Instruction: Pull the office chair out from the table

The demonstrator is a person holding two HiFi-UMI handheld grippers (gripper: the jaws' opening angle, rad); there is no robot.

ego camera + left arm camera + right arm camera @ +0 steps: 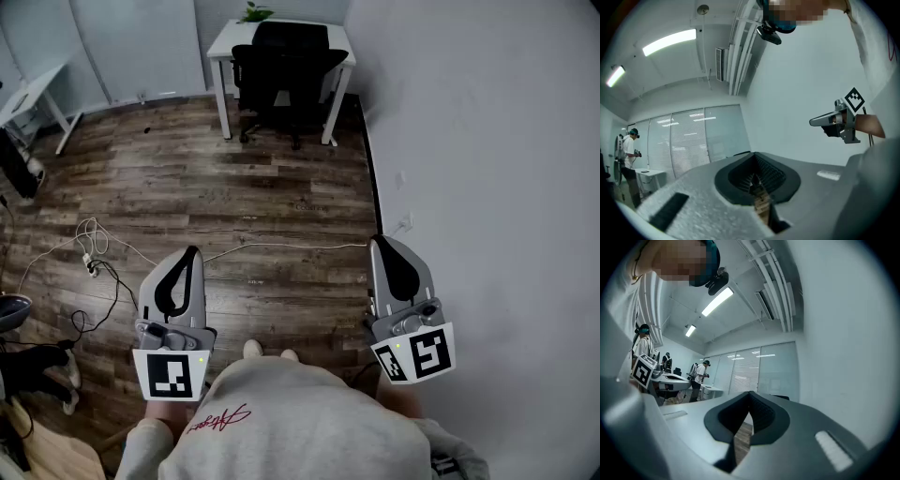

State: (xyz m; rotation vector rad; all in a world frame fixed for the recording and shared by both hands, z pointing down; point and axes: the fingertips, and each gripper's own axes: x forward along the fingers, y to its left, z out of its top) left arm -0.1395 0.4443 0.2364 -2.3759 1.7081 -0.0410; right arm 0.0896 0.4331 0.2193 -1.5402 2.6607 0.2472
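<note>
Left gripper (192,253) at 7 o'clock, right gripper (377,242) at 5, both pressed together, empty. I see office chair (286,70) pushed in at surface (221,42), 12 o'clock, well apart.

Dark wood-plank floor (281,187), pretty plain white wall (487,141) on right, cables (89,234) sprawled at left, white desk (37,89) far left, blinds (686,140) behind glass (723,133), strip lights (670,41) overhead.

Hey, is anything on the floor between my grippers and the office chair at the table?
Only a thin white cable lies across the wood floor, just ahead of the left gripper and right gripper. Past it, nothing visible blocks the way to the office chair at the white table.
</note>
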